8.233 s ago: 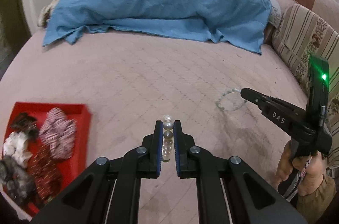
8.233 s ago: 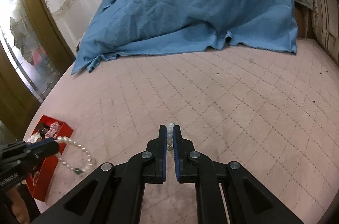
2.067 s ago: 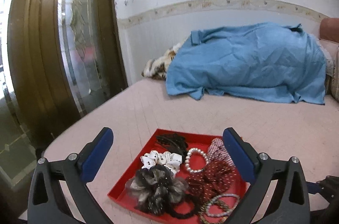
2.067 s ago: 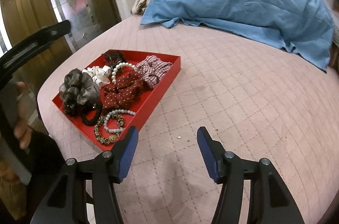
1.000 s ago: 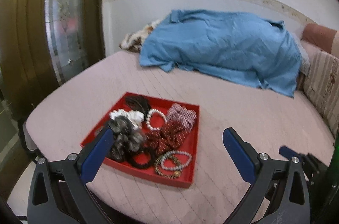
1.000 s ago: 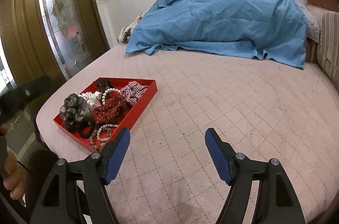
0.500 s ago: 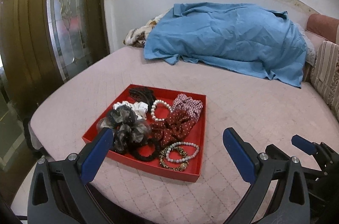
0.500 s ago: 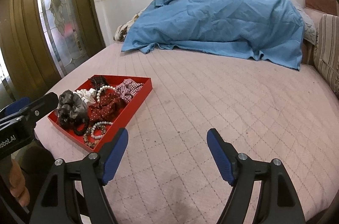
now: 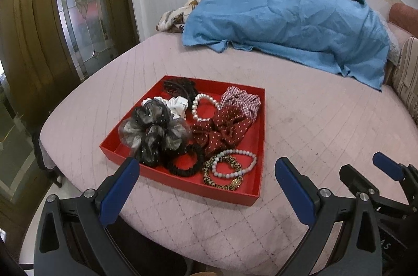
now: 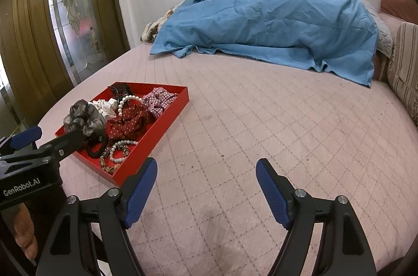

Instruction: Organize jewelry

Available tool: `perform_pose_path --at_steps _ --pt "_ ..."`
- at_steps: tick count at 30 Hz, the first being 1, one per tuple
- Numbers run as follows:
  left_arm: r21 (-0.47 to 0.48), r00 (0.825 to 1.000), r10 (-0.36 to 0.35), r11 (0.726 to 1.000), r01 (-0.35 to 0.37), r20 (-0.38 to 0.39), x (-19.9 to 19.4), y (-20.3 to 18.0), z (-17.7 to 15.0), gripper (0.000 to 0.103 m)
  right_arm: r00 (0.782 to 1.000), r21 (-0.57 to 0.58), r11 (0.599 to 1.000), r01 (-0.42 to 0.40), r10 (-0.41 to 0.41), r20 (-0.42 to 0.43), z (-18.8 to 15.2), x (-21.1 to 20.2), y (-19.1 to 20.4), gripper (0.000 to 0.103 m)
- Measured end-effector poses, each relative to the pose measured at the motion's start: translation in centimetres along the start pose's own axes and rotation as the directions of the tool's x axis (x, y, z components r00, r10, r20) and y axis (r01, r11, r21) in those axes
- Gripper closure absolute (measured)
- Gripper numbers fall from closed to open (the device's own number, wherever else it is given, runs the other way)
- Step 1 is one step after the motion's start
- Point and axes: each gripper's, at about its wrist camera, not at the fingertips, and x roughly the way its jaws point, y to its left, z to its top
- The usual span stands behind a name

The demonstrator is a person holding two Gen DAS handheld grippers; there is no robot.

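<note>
The red tray (image 9: 257, 142) sits on the bed (image 9: 326, 119), its bracelets and scrunchies inside, directly ahead of the left gripper (image 9: 206, 187); the right gripper (image 10: 206, 187) has it off to its left, further away; both jaws stand apart, empty.

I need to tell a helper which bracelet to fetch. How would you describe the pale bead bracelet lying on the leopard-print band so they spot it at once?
On the pink quilted bed sits a red tray. Look in its near right corner: the pale bead bracelet lies over a leopard-print band. Its beads are smaller and greyer than those of the white pearl bracelet farther back.
</note>
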Motion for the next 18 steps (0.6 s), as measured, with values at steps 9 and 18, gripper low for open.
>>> perform_pose_path --at_steps 9,18 --pt "0.003 1.000 -0.004 1.000 0.004 -0.025 0.43 -0.13 -0.18 0.000 1.000 -0.009 1.000 0.012 -0.013 -0.013 -0.26 0.38 0.07 0.020" --pt "0.010 0.998 -0.010 1.000 0.011 -0.054 0.94 -0.40 -0.53 0.000 0.999 -0.009 1.000 0.023 -0.023 -0.022 -0.41 0.61 0.33 0.020"
